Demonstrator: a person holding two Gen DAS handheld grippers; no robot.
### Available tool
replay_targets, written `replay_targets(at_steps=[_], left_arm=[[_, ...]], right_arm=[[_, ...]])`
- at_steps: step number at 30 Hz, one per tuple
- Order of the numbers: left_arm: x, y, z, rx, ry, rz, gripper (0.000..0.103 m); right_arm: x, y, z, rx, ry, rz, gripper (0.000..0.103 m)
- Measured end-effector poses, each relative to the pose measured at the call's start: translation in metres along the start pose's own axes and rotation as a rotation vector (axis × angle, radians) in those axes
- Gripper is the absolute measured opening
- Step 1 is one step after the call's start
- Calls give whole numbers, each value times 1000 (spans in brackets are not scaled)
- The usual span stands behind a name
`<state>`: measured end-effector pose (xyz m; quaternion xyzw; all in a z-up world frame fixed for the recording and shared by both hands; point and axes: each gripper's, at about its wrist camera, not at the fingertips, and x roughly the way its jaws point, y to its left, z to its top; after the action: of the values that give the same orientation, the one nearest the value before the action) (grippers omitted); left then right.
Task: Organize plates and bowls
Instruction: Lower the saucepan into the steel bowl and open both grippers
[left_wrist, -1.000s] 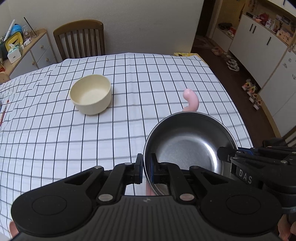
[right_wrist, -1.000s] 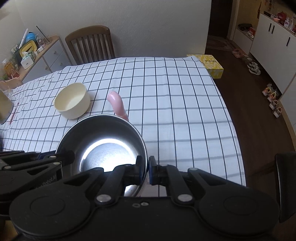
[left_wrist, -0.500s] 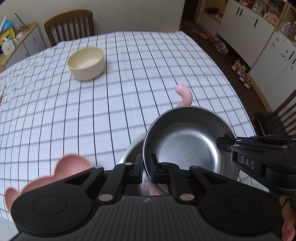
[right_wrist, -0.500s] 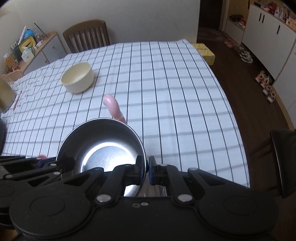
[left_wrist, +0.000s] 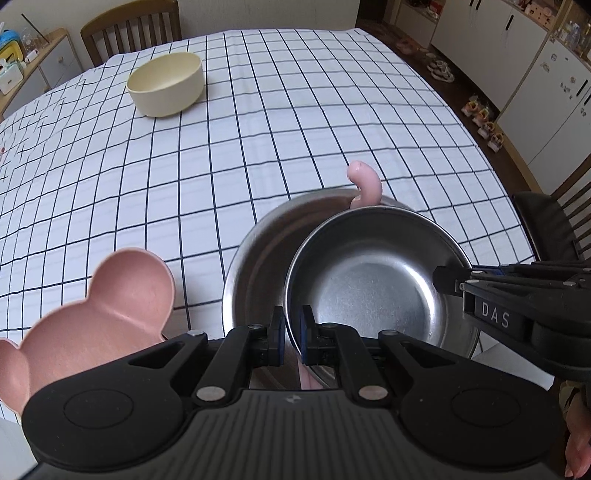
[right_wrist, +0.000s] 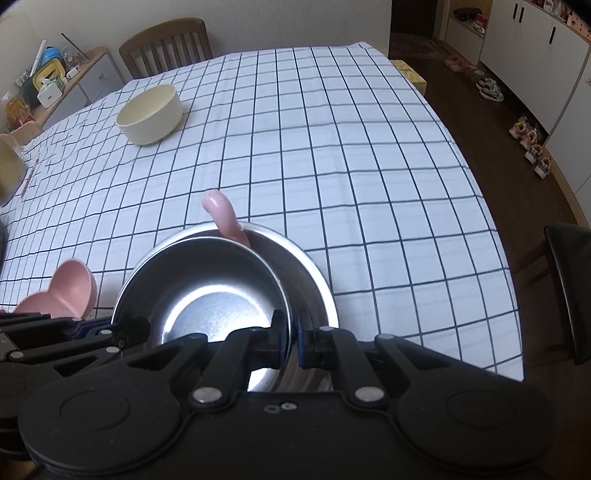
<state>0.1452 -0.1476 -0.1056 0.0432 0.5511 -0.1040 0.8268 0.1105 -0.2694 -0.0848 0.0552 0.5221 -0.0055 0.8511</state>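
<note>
Now, step: nesting the upper steel bowl (left_wrist: 373, 273) into the lower steel bowl (left_wrist: 255, 266) on the table (left_wrist: 258, 129).
Left tongs (left_wrist: 292, 334): clenched on its near rim.
Right tongs (right_wrist: 291, 338): clenched on its opposite rim.
Advice: centre it, lower level, let go together.
Beside: pink dish (left_wrist: 99, 310) just left.
Room: cream bowl (left_wrist: 166, 83) well apart; table edge near on the right.

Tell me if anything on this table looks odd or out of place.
Yes: a curved pink object pokes up behind the small steel bowl, which both tools clamp by its rim, off-centre over a larger steel bowl. Nothing spilled.
</note>
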Motion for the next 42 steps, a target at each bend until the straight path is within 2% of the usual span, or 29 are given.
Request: replay_targets(at_steps=[17,21,25,33,42], left_arm=[[10,9,-8,-16,3,0,7],[10,10,-7,-22,8,-13,7],[7,10,-8,-13,2,-11,7],[-7,9,-8,14,-32,-2,7],[-40,19,-5,22,-120,-13,8]], right_arm=[[6,2,-6,-7,12,20,10],[3,3,-4,-15,0,19,18],[0,3,-3,-16,-1,21,21],[-11,8,-4,-30,-17,30,29],[-32,20,-4,-70,-49,58,36]])
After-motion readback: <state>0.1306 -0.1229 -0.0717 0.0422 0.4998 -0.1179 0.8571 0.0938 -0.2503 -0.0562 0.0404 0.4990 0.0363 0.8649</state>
